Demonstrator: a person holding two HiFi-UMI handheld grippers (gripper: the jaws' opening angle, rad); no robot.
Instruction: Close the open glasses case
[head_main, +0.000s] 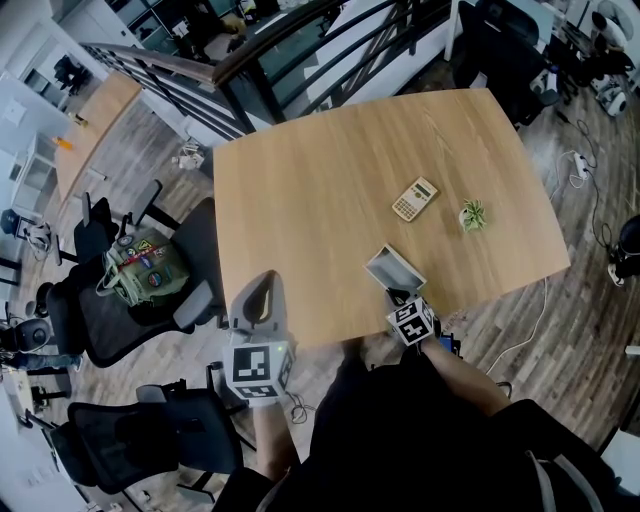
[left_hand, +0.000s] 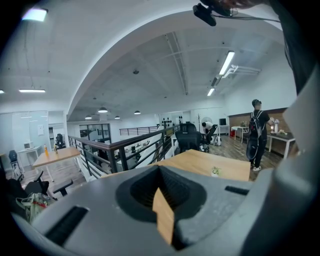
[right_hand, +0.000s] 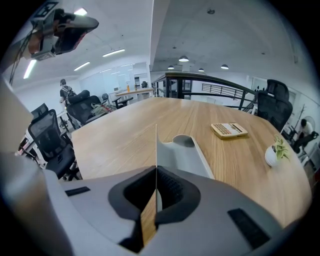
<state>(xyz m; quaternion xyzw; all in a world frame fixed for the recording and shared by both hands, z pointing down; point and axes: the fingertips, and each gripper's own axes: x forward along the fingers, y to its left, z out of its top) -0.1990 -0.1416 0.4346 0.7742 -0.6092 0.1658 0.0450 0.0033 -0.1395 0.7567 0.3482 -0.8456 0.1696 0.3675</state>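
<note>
Office floor with a pale wood surface (head_main: 320, 200), and a dark railing (head_main: 250, 60) beyond its far edge. The glasses case (head_main: 393, 270) is grey and lies open near the near edge of the surface, right of the middle. In the right gripper view the case (right_hand: 182, 157) shows its shallow tray lying flat, with a thin panel standing upright along the tray's left side, seen edge-on.

The right tongs (head_main: 398, 297) are at the near end of the case, touching it. In their own view the right tongs (right_hand: 156, 172) are pressed together on the lower edge of that upright panel, which runs straight down into the line where the jaws meet.

The left tongs (head_main: 262, 282) sit over the near edge of the surface, left of the case and well apart from it. In their own view the left tongs (left_hand: 161, 172) are drawn narrow with nothing between them, only a sliver of wood showing through.

A calculator (head_main: 414, 198) lies beyond the case toward the far right corner. A small potted plant (head_main: 473, 215) is just right of the calculator, near the right edge.

Off the left edge are black office chairs (head_main: 120, 310), one carrying a green backpack (head_main: 140, 270). A person (left_hand: 257, 132) stands far off in the left gripper view.
</note>
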